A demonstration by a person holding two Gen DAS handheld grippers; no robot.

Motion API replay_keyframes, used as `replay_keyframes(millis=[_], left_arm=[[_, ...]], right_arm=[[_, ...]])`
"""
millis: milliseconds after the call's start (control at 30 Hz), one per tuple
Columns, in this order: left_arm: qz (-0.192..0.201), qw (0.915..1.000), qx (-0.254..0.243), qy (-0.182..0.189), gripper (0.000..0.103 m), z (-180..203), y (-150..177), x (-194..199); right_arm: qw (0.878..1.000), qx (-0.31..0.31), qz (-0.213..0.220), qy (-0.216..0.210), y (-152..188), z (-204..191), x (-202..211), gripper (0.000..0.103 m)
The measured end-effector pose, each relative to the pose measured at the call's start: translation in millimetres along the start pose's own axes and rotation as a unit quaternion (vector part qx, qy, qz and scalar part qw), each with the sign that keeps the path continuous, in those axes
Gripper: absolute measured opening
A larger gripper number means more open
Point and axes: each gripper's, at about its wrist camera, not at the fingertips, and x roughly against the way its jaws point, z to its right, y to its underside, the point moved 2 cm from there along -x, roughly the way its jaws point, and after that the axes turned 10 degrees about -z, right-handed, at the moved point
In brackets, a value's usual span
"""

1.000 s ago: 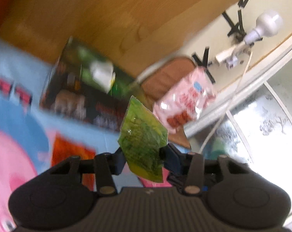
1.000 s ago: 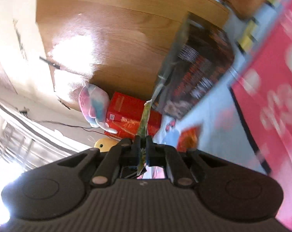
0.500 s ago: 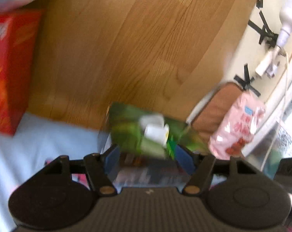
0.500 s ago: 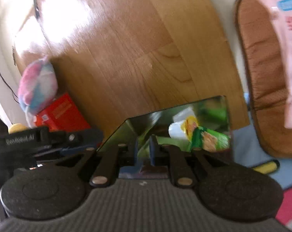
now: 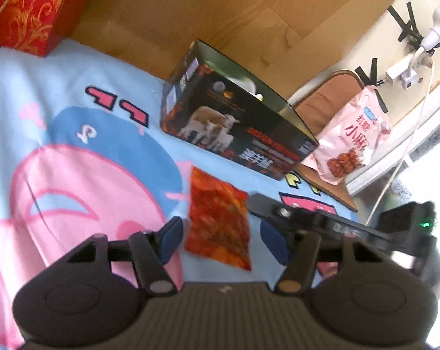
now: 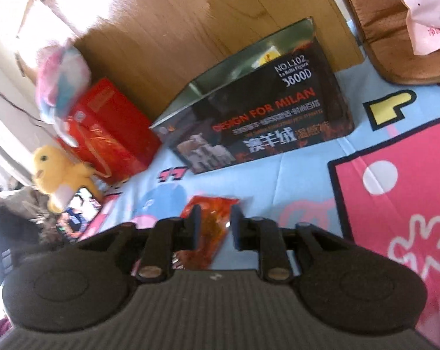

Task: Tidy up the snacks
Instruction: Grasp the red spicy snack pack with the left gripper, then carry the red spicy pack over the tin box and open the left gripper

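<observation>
Flat orange-red foil snack packet (image 5: 218, 220) lies on the blue-and-pink cartoon blanket (image 5: 74, 122), near the open dark printed box (image 5: 234, 125).

Left gripper (image 5: 223, 237): jaws apart, just closing, astride the packet, untouched.

Right gripper (image 6: 214, 223): jaws apart, just opening, empty.

Pink snack bag (image 5: 351, 143) is fully shown by the left view only; yellow plush chick (image 6: 59, 175), by the right only.

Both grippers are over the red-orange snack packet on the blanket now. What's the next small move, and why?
Probably lower the left gripper onto the red-orange packet and close. Its jaws stand open on either side of the packet, which lies flat and unheld on the blanket. The right gripper, jaws just opening, also holds nothing. The open dark box waits just beyond.
</observation>
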Motion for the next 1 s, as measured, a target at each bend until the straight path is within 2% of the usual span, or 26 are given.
replay_keyframes(millis=[100,167,200,267,300,433,500,567,600,667,800,867,933,1000], left_arm=[[0.008,0.9999,0.009,0.001,0.047,0.8,7.1,0.1],[0.003,0.9997,0.021,0.011,0.042,-0.4,13.0,1.6],[0.003,0.9995,0.028,0.017,0.042,-1.4,16.6,3.6],[-0.003,0.9993,0.030,0.021,0.033,0.0,24.8,5.9],[-0.011,0.9993,0.028,0.022,0.022,1.4,29.4,5.0],[-0.008,0.9984,0.031,0.046,0.016,5.3,42.1,8.9],[0.002,0.9970,0.040,0.066,0.016,4.3,40.9,16.8],[0.014,0.9936,0.053,0.098,0.016,1.9,37.0,28.0],[0.019,0.9914,0.058,0.115,0.016,0.9,34.6,33.7],[0.023,0.9863,0.067,0.149,0.016,0.5,30.6,40.3],[0.017,0.9802,0.079,0.181,0.016,1.9,23.0,38.4],[0.019,0.9831,0.074,0.166,0.017,5.1,16.7,34.9],[0.017,0.9866,0.060,0.151,0.019,11.0,5.3,29.6],[0.018,0.9898,0.039,0.135,0.020,20.7,-10.3,24.5]], right_arm=[[1.000,-0.011,-0.007,-0.021,5.1,6.5,-4.2,0.026],[0.999,-0.011,-0.031,-0.028,12.4,1.3,-5.2,0.014],[0.999,-0.008,-0.041,-0.035,18.4,-1.1,-4.5,0.012],[0.998,0.001,-0.040,-0.038,30.3,-4.9,2.5,0.012],[0.999,0.006,-0.038,-0.038,35.5,-6.4,6.9,0.012],[0.998,-0.018,-0.029,-0.055,51.9,-0.5,20.8,0.015],[0.997,-0.031,-0.021,-0.065,56.1,2.8,27.9,0.016],[0.994,-0.047,-0.014,-0.093,58.7,5.2,35.7,0.017],[0.992,-0.057,-0.013,-0.114,59.9,7.1,39.9,0.021],[0.984,-0.080,-0.010,-0.158,61.9,10.5,45.4,0.030],[0.968,-0.103,-0.015,-0.230,61.0,4.7,45.5,0.031],[0.962,-0.097,-0.020,-0.253,56.8,-0.8,45.4,0.024],[0.968,-0.083,-0.014,-0.238,51.5,-6.7,46.9,0.009],[0.969,-0.085,-0.008,-0.231,42.4,-7.4,48.0,0.008]])
